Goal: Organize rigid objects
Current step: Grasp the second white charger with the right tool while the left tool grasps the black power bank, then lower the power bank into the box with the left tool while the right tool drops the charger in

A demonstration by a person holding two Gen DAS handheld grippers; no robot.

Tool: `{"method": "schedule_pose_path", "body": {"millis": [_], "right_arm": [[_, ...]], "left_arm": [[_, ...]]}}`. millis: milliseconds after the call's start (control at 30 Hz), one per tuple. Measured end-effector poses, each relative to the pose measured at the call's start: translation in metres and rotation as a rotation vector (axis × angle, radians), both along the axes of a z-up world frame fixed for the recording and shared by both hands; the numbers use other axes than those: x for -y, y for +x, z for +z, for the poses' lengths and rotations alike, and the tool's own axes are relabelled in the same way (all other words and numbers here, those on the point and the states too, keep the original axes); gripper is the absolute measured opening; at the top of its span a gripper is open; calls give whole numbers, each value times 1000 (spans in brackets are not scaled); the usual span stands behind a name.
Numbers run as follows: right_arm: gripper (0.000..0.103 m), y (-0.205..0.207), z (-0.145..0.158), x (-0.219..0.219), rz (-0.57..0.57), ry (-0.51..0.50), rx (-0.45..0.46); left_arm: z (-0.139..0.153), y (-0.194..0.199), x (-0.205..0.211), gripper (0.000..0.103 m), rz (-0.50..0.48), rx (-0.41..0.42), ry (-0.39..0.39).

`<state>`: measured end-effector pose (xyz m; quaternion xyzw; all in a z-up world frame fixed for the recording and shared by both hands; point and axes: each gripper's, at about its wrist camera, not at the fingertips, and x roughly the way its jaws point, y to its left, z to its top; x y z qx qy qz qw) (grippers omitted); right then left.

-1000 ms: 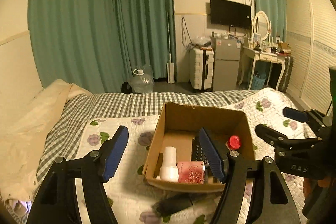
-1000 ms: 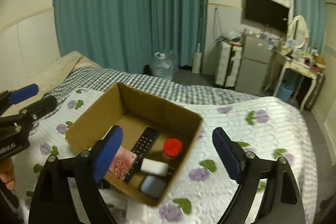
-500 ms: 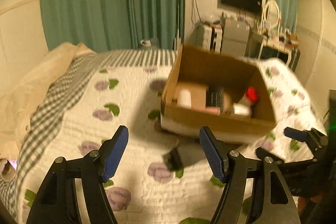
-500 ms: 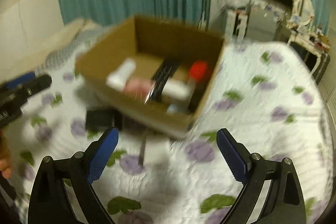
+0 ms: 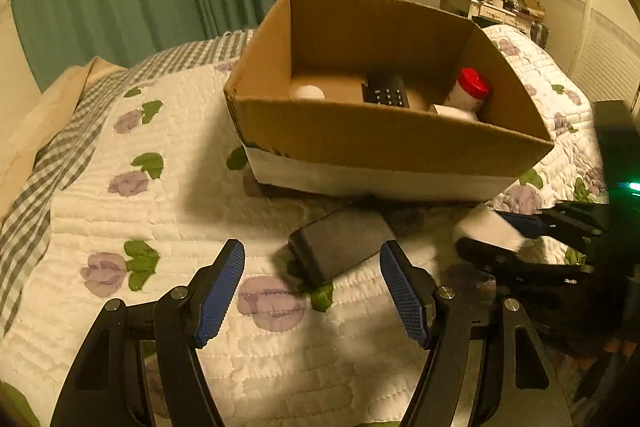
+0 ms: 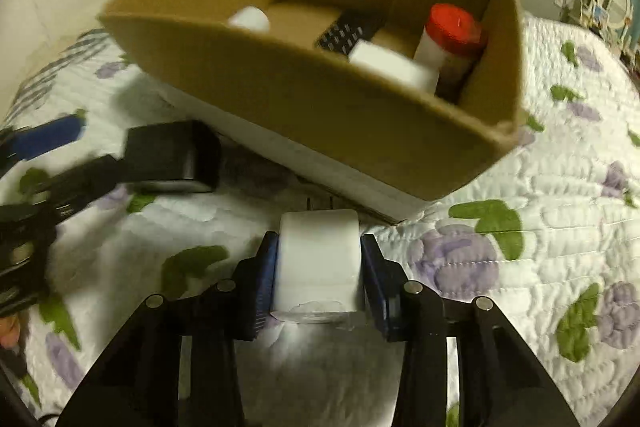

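A cardboard box (image 5: 384,139) sits on the quilted bed and holds a red-capped bottle (image 5: 470,91), a black remote (image 5: 386,93), a white cylinder (image 5: 307,92) and a white block (image 6: 394,69). My right gripper (image 6: 318,267) is shut on a white charger plug (image 6: 318,259) in front of the box (image 6: 304,99); it also shows in the left wrist view (image 5: 490,229). My left gripper (image 5: 312,291) is open, just short of a black rectangular case (image 5: 340,247) lying on the quilt; the case also shows in the right wrist view (image 6: 172,157).
The bed's quilt (image 5: 160,211) has purple flowers; a checked sheet (image 5: 52,155) and a beige pillow lie at the left. Green curtains, a TV, a fridge and a dressing table stand behind.
Both grippers have dropped down and forward toward the quilt in front of the box. My right gripper has closed on the white plug. My left gripper has neared the black case.
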<state>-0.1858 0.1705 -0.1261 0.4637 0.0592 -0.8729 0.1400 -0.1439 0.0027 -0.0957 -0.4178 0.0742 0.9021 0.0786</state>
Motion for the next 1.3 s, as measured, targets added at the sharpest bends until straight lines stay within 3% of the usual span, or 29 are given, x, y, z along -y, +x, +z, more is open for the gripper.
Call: {"method": "schedule_pose_path", "body": {"millis": [100,267,400,600,733,933,1000,1133,1300], "right_arm": [[40,15,17,-7,4,-2,-48],[40,24,34,-25,0,-80,-65],[40,24,34,-26,-8,-99,-49],[40,18,29,-18,-8,-100,-29],[40,16,27,-19,-12,-104,-21],[40,15,25,-17,-12,-98,-14],[40,16,28,-18,-13,-98,-22],[40,22,39,-20,-24,-102,-49],[40,34,57,-24,-39,-96,-91]], "left_arm": [[4,-6,2,73,-28,21,12],[-4,-17,-11,73,-151,29,-136],[-21,-23,-23,73,-274,30,-210],[-26,-28,-32,73,-394,-3,-191],[-36,-28,-32,73,-450,53,-190],[-53,-32,-38,70,-424,69,-269],[-50,-26,-40,62,-419,44,-294],[-39,-11,-40,47,-380,50,-275],[-13,23,-42,40,-302,70,-219]]}}
